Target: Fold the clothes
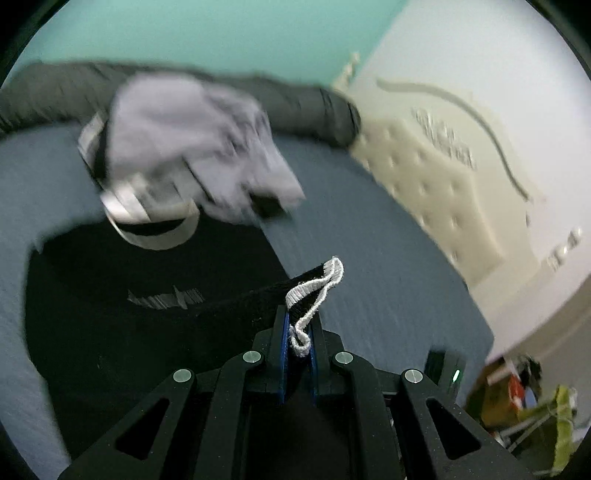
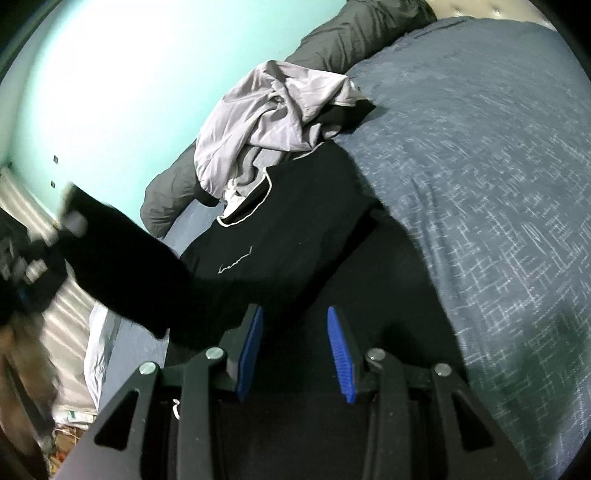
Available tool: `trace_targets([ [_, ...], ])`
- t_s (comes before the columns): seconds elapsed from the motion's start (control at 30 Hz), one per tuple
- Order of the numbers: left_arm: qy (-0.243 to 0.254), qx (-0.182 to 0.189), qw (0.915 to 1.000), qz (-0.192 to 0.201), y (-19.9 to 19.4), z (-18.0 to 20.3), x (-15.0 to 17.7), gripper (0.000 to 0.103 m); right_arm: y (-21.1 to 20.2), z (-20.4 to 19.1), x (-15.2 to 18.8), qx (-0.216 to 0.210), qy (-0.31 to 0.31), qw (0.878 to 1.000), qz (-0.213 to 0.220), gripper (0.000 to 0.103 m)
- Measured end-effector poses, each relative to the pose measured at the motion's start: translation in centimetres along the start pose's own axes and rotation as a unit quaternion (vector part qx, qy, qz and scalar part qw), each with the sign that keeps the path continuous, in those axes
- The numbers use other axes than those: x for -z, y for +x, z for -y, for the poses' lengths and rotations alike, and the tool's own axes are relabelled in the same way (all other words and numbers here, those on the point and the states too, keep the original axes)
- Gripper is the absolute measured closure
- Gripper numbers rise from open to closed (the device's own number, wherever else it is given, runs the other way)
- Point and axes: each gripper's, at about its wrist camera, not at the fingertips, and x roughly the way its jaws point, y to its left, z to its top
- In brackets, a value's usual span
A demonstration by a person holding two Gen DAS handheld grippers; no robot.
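Two grippers up: my left gripper (image 1: 297, 332) is clamped on the black shirt's (image 1: 147, 314) white-trimmed cuff (image 1: 314, 291), right gripper (image 2: 295, 347) jaws apart, empty, over the shirt

A turquoise wall (image 2: 110, 74) is standing behind the bed, whose blue patterned cover (image 2: 498, 184) (with a grey pillow (image 1: 314, 110)) is meeting a cream tufted headboard (image 1: 424, 177).

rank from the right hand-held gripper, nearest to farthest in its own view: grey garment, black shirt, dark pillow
1. black shirt, straight ahead of the right hand-held gripper
2. grey garment, crumpled beyond the shirt's collar
3. dark pillow, along the wall behind
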Motion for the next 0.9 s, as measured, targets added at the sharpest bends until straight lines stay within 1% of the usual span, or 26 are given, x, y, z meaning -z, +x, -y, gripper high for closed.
trace_targets([
  [0.07, -0.001, -0.01, 0.9993, -0.036, 3.0, 0.1, 1.9, 0.09, 0.1, 0.4, -0.1, -0.004, 0.009, 1.0, -0.004, 0.066],
  [0.13, -0.011, -0.014, 0.9982, -0.057, 4.5, -0.4, 3.3, 0.076, 0.4, 0.8, -0.2, -0.003, 0.019, 1.0, -0.011, 0.066],
  [0.17, -0.016, -0.015, 0.998, -0.058, 4.5, -0.8, 3.8, 0.073, 0.6, 0.9, -0.1, -0.006, 0.022, 1.0, -0.015, 0.066],
  [0.2, -0.022, -0.016, 0.9982, -0.054, 4.1, -1.3, 4.2, 0.066, 0.8, 0.9, -0.1, -0.011, 0.023, 0.999, -0.02, 0.066],
  [0.23, -0.027, -0.017, 0.9982, -0.05, 3.7, -1.8, 4.6, 0.056, 1.0, 0.9, -0.1, -0.012, 0.023, 0.999, -0.025, 0.066],
  [0.27, -0.032, -0.019, 0.9983, -0.046, 3.1, -2.4, 4.9, 0.052, 1.2, 0.8, -0.1, -0.013, 0.021, 0.999, -0.029, 0.066],
  [0.3, -0.035, -0.023, 0.9983, -0.041, 2.5, -3.1, 5.2, 0.049, 1.5, 0.8, 0.0, -0.014, 0.02, 0.999, -0.034, 0.058],
  [0.37, -0.036, -0.047, 0.9975, -0.038, 1.5, -5.0, 5.8, 0.049, 1.9, 0.7, 0.0, -0.013, 0.02, 0.999, -0.04, 0.048],
  [0.53, -0.059, -0.101, 0.9924, -0.039, -0.8, -10.2, 7.8, 0.049, 2.3, 1.2, 0.0, 0.024, 0.023, 0.998, -0.047, 0.048],
  [0.63, -0.077, -0.124, 0.9887, -0.035, -1.9, -13.0, 8.9, 0.049, 2.5, 1.9, 0.1, 0.04, 0.03, 0.997, -0.055, 0.048],
  [0.77, -0.095, -0.16, 0.982, -0.03, -3.5, -16.5, 10.0, 0.049, 3.5, 2.5, 0.6, 0.045, 0.041, 0.995, -0.076, 0.048],
  [0.9, -0.096, -0.198, 0.9752, -0.026, -4.4, -19.2, 10.0, 0.049, 4.0, 2.3, 0.7, 0.05, 0.032, 0.995, -0.077, 0.048],
])
